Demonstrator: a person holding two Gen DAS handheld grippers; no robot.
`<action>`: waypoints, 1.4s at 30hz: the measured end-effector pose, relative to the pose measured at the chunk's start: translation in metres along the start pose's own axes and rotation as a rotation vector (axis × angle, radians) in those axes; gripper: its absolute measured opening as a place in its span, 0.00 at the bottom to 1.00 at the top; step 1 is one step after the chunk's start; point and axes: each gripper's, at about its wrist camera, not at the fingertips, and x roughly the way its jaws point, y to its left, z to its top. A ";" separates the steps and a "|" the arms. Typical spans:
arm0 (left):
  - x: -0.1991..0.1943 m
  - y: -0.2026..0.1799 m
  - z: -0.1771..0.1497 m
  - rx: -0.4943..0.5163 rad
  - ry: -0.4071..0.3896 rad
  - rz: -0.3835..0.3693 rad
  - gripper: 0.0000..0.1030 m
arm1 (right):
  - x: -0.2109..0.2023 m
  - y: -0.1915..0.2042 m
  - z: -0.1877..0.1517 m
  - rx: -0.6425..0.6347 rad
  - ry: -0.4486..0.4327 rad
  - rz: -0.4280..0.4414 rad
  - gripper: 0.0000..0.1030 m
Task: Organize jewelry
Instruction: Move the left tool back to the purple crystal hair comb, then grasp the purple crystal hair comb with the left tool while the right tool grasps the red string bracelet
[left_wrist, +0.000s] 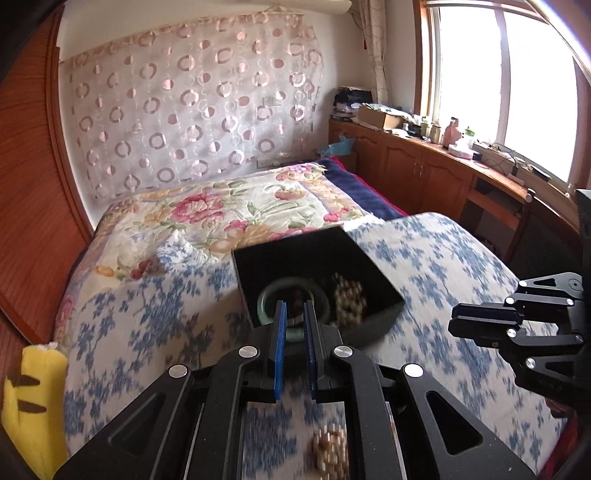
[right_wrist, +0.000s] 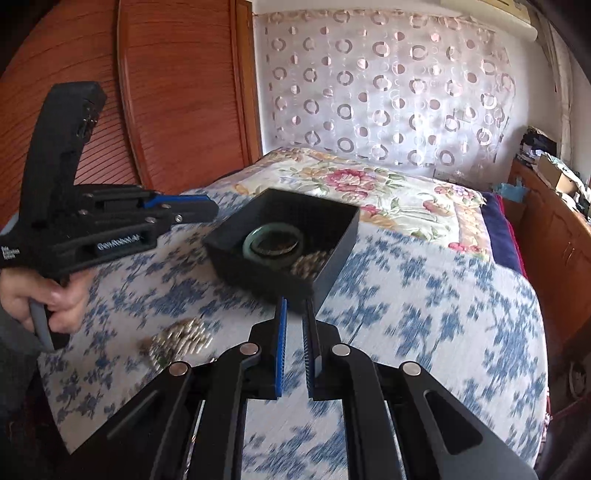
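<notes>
Hovering with both claws, left claw (right_wrist: 207, 210) and right claw (right_wrist: 295, 332), slightly parted, gripping nothing; risking snagging the loose bead bracelet (right_wrist: 177, 341) while nudging the box (right_wrist: 332, 258) across the soft bed (right_wrist: 424, 314).

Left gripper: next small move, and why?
Probably lower the left gripper onto the beaded bracelet lying on the blue-floral cloth. It is the one piece outside the black box, which already holds the green bangle and another beaded piece. The left gripper looks empty and sits above the cloth.
</notes>
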 end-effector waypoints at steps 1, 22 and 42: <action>-0.006 0.000 -0.007 -0.001 0.001 -0.001 0.08 | -0.002 0.002 -0.005 0.002 0.004 0.008 0.10; -0.046 -0.001 -0.096 -0.060 0.085 -0.040 0.08 | -0.015 0.043 -0.081 -0.015 0.165 0.092 0.20; -0.055 -0.016 -0.106 -0.050 0.090 -0.066 0.19 | -0.027 0.053 -0.062 -0.043 0.079 0.082 0.02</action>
